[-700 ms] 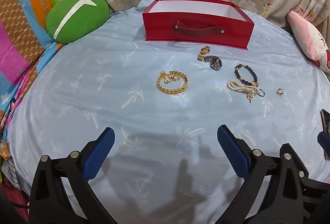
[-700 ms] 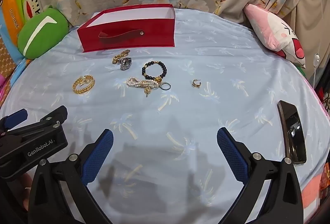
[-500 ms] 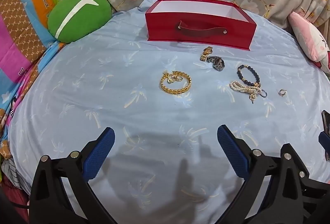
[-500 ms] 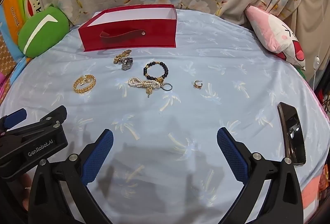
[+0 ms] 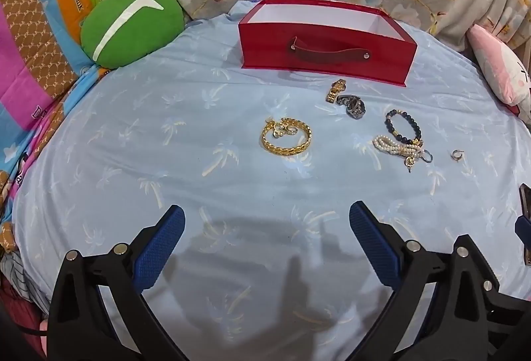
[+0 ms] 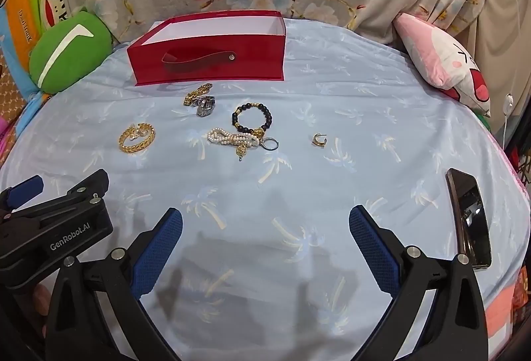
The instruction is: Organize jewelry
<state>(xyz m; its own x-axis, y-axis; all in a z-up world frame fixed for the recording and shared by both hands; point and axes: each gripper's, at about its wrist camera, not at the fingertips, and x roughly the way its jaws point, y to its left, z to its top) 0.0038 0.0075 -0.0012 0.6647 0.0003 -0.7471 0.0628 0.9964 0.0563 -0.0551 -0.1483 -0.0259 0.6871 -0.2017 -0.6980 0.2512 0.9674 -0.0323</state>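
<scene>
Jewelry laid out on a bed (image 5: 166, 161) in front of an open red box (image 5: 327, 58).

From largest to smallest: both hand-held grippers, left (image 5: 265, 231) and right (image 6: 265, 233), are held above the sheet, jaws spread wide, nothing between them. A gold bracelet (image 5: 286, 141), beaded bracelet (image 6: 252, 118), pearl strand (image 6: 232, 139) and small ring (image 6: 319, 139) are scattered just before the box.
</scene>
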